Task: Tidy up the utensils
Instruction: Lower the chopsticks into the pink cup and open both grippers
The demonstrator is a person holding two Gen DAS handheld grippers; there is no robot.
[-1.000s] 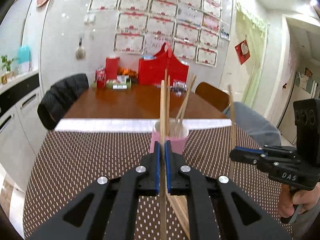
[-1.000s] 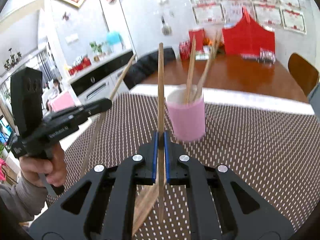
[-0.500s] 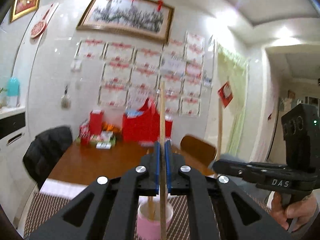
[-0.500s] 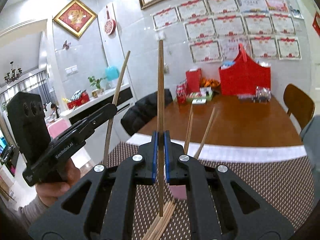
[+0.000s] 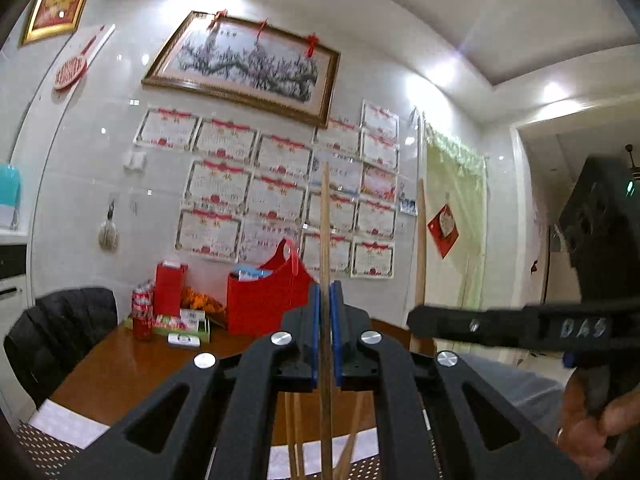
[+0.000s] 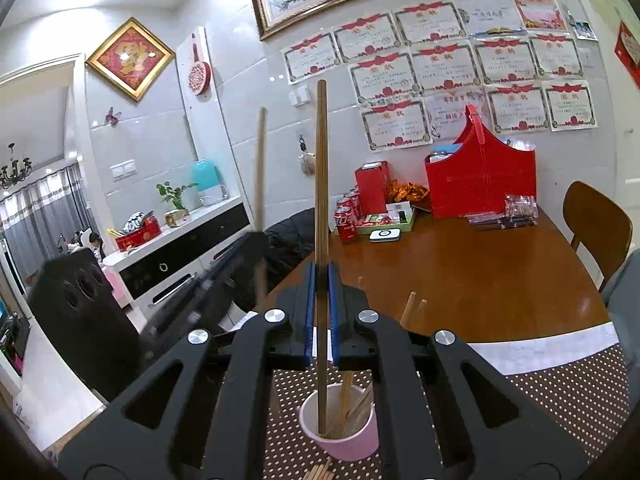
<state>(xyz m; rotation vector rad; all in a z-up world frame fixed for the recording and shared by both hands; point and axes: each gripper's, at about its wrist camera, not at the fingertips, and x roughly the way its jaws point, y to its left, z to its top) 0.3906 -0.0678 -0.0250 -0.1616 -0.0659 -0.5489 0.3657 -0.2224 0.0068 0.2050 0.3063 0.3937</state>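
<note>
While claws (image 6: 320, 312) hide it, cup (image 6: 340, 446) shows partly.

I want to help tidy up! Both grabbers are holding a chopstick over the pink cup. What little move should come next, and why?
Probably open the right gripper and let go. Its chopstick stands upright with the lower end already inside the pink cup, beside the other chopsticks, so it should just drop in. The left gripper is shut on its own chopstick, so that one can follow after.
</note>
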